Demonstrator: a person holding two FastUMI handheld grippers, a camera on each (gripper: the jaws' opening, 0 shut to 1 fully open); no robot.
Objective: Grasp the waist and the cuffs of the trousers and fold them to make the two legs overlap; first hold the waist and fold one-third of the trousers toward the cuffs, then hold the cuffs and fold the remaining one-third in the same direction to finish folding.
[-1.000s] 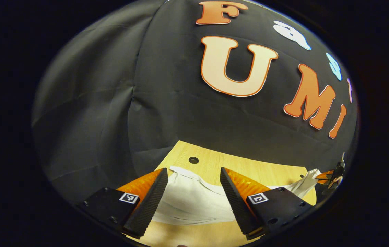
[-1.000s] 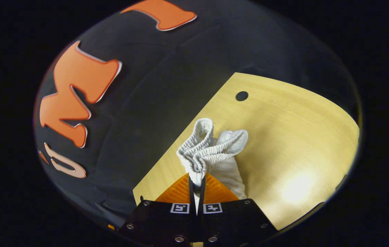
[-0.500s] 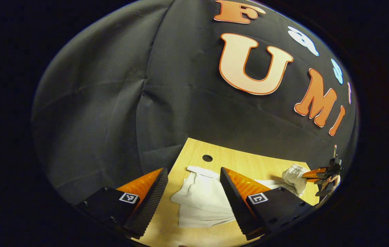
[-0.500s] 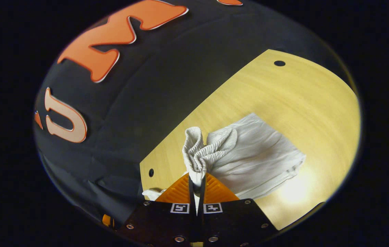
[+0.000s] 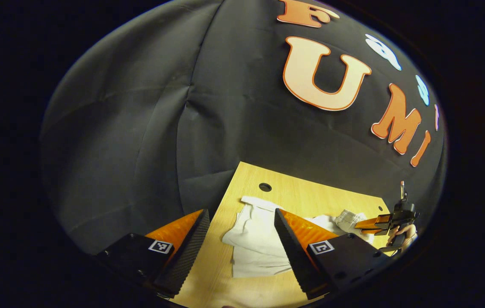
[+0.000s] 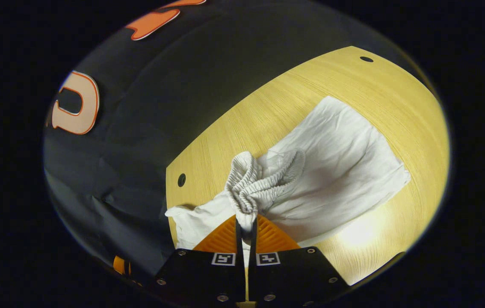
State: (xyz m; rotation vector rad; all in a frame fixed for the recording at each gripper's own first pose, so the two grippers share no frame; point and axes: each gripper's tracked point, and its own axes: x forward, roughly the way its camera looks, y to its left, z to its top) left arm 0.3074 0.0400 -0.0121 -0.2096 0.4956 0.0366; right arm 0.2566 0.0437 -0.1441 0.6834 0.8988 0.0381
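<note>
One wooden table: right tool pinches one trousers' waistband; left tool spread.

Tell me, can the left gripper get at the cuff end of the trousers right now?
Probably yes. The left gripper is open, holding nothing, and the white trousers lie flat on the table just ahead of its fingers with nothing between; the right gripper grips the waistband farther off.

The right hand-held gripper pinches the trousers' gathered waist above the wooden table.

Soft cloth trousers on matt wood-grain table.
</note>
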